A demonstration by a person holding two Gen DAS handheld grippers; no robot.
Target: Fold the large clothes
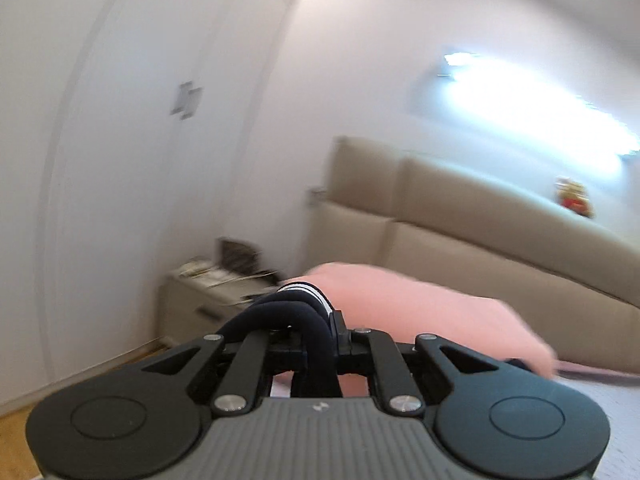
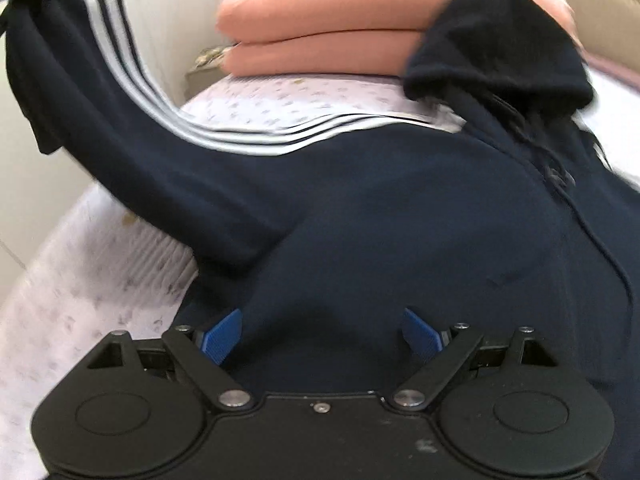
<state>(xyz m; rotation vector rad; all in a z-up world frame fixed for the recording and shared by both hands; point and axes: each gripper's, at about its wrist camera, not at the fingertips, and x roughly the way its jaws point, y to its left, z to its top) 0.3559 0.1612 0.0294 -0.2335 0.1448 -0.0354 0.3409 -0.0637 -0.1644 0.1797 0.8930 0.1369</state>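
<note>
Navy hoodie [image 2: 360,220] lies spread on the bed [image 2: 80,300], filling the right wrist view. Right gripper [image 2: 322,330] has its jaws wide open, blue pads [image 2: 222,336] resting on the hoodie's body. At 10 o'clock the striped sleeve [image 2: 120,92] rises off the bed; the hood [image 2: 500,40] lies at 1 o'clock against folded pink bedding [image 2: 320,20] at 12. Left gripper [image 1: 312,344] has its jaws closed on the sleeve cuff [image 1: 300,312], the headboard [image 1: 440,216] beyond at 1 o'clock.
</note>
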